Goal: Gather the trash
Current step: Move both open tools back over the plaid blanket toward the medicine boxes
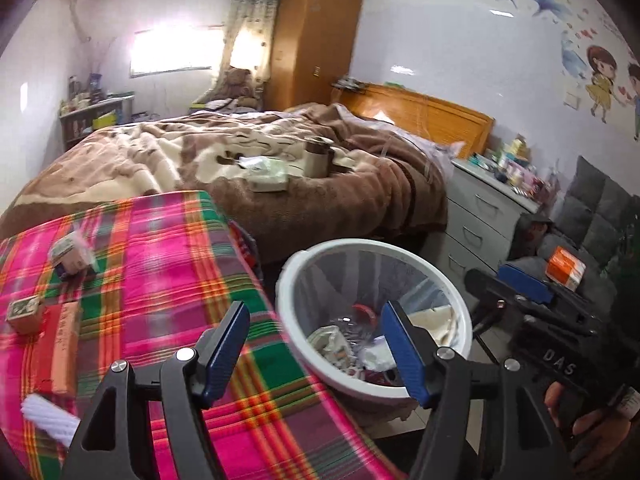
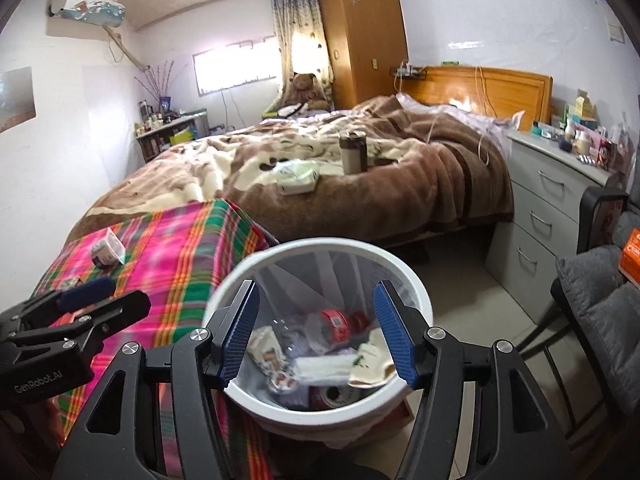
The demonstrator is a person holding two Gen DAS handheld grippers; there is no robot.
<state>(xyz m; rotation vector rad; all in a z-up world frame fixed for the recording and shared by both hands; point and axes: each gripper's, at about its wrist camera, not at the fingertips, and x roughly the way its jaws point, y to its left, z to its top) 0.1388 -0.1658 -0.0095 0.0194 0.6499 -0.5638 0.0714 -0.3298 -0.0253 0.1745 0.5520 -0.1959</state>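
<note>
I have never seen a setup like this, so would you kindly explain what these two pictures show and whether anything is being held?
A person holds two hand tools, each with tongs and a camera looking along them. One picture is from the left tongs, the other from the right tongs. Both stand open and hold nothing. The right tongs hang above a white bin with a bottle and wrappers inside. Beside it, a checked cloth still carries a small carton and a little box.

Empty, parted left gripper (image 1: 316, 354) between plaid cloth (image 1: 160, 272) and white bin (image 1: 292, 280).
</note>
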